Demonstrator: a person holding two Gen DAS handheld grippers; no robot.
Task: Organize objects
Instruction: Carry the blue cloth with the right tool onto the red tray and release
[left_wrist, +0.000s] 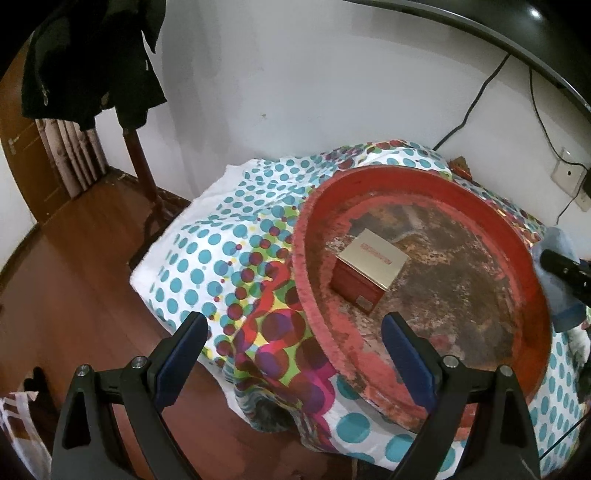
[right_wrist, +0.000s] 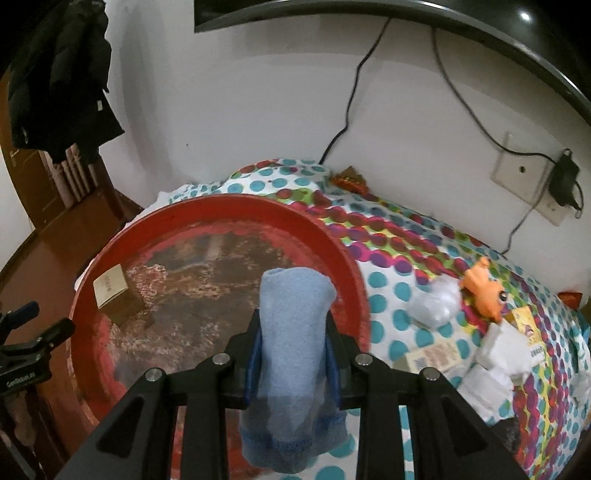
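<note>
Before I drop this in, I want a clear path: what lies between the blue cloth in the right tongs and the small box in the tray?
Only bare, worn tray floor, seen in the right wrist view, separates blue cloth from box.

The left gripper (left_wrist: 293, 334) is matte black, its two fingers (left_wrist: 184, 341) lined on their inner faces with dark blue pads. Behind the jaws, angular black linkage arms with triangular cut-outs carry round silver screw heads at each pivot. The right gripper (right_wrist: 293, 341) is built the same: black fingers (right_wrist: 247, 332), blue pads on the inner faces, four silver screws spaced across the linkage behind the jaws
</note>
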